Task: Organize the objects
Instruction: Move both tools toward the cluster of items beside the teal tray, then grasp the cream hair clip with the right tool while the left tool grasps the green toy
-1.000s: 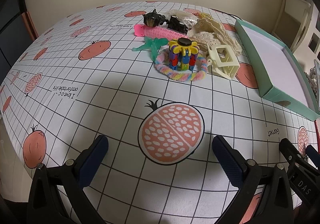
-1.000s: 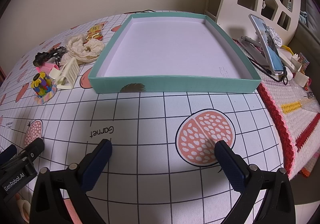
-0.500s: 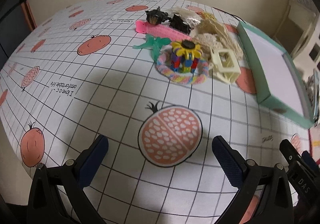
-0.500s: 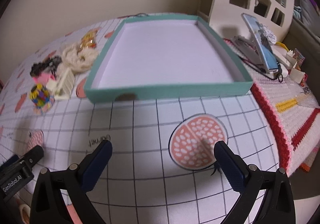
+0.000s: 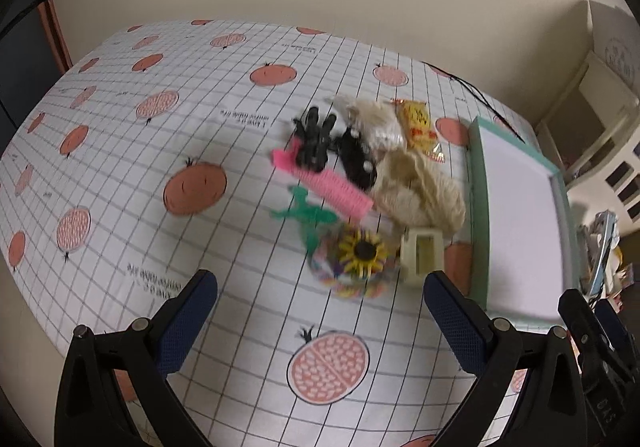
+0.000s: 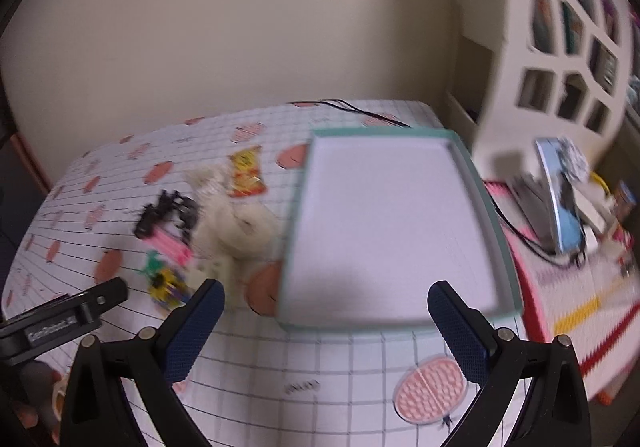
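both tools, left tool (image 5: 320,311) and right tool (image 6: 326,321), gape wide and empty above the desk (image 5: 120,183). the clutter (image 5: 360,183) lies heaped just beside the empty teal tray (image 6: 472,175), probably awaiting transfer there.

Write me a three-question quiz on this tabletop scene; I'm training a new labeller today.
1. True or false: the teal tray already holds an item.
2. Which lies nearest the left gripper? A) yellow snack packet B) sunflower toy C) black hair clip
3. Fill in: both the left gripper and right gripper are ____.

Key: 1 false; 2 B; 3 open.
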A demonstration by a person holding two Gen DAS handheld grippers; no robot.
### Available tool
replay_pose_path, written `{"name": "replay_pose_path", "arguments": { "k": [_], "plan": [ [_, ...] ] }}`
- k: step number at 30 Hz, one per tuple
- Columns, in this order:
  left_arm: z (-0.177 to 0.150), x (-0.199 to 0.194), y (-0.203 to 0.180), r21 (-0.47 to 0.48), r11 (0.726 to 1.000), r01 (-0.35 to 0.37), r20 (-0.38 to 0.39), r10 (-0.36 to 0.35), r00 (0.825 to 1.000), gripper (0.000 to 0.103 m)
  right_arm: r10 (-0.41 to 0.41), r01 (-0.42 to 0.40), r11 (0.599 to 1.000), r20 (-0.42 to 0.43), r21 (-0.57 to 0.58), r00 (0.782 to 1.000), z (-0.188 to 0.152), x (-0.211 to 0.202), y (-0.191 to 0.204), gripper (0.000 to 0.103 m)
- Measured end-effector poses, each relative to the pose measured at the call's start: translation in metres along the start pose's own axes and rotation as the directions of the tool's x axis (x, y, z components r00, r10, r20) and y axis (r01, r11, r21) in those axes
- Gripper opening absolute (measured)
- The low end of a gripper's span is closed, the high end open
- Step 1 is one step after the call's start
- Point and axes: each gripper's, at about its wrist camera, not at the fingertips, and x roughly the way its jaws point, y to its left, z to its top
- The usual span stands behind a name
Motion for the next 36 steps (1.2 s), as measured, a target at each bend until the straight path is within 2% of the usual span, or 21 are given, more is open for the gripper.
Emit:
{"name": "replay_pose_path", "arguments": {
  "k": [6,12,16,18,22,28,36],
  "plan": [
    [0.026,0.013,0.006,-0.020,0.999,0.035,-0.070,-0.037,0.997,0.102,0.046,-0.048,0.997,-0.032,-0.062,0.998,0.026,0.016,0.024,0.103],
    [0.039,0.023,0.012,0.000,1.000,-0.009,-0.062,0.009,0.998,0.100,0.083,-0.092,0.992,-0.102,-0.089,0.991,0.029,0.041,0.038,0.099],
    [0.041,0.040,0.020,-0.048,0.998,0.041,-0.111,-0.046,0.993,0.099,0.090,-0.106,0.987,-0.137,-0.116,0.986,0.027,0.058,0.048,0.097],
    [0.042,0.047,0.022,-0.059,0.997,0.044,-0.124,-0.051,0.991,0.098,0.093,-0.113,0.985,-0.155,-0.132,0.984,0.026,0.066,0.053,0.095],
    [0.046,0.062,0.026,-0.070,0.997,0.020,-0.139,-0.030,0.990,0.090,0.112,-0.142,0.978,-0.191,-0.152,0.975,0.022,0.079,0.061,0.092],
    [0.050,0.077,0.032,-0.065,0.998,-0.009,-0.144,0.000,0.990,0.090,0.131,-0.181,0.959,-0.224,-0.219,0.966,0.016,0.094,0.076,0.091],
    [0.049,0.092,0.023,-0.024,0.999,-0.033,-0.139,0.029,0.990,0.090,0.156,-0.221,0.949,-0.275,-0.224,0.949,0.011,0.119,0.083,0.088]
  ]
}}
